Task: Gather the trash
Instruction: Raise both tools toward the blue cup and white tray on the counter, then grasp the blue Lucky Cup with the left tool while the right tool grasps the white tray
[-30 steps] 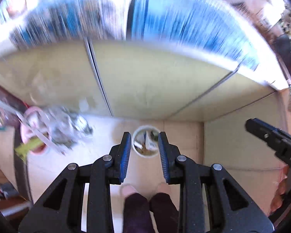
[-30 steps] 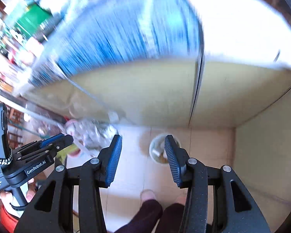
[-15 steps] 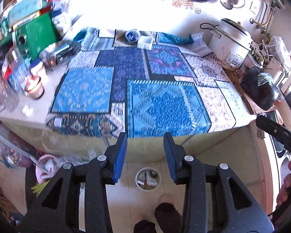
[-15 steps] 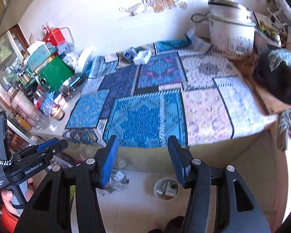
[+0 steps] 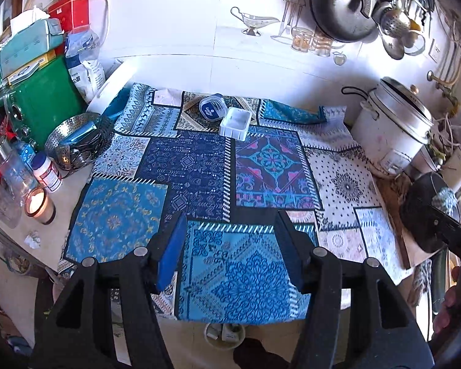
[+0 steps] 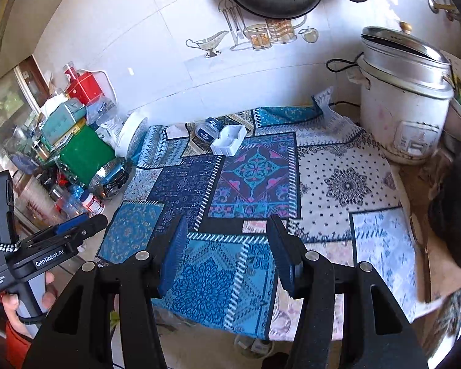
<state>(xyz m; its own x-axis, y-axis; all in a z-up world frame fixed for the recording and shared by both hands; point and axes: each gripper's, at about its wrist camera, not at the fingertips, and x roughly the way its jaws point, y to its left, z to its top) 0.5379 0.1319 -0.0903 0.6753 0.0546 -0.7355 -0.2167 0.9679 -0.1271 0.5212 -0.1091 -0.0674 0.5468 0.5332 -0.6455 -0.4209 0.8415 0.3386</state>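
Both claws empty over the patchwork desk
The left claw (image 5: 230, 246), just widened, and the right claw (image 6: 224, 249) gape; the white tray (image 5: 235, 122) lies beyond at 12 o'clock, its long axis running away from them.

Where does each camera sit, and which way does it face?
Left wrist: on the left gripper, facing down onto the patchwork cloth; the right gripper shows at the right edge.
Right wrist: on the right gripper, same direction; the left gripper and hand show.
Shared: cloth, white tray, rice cooker.
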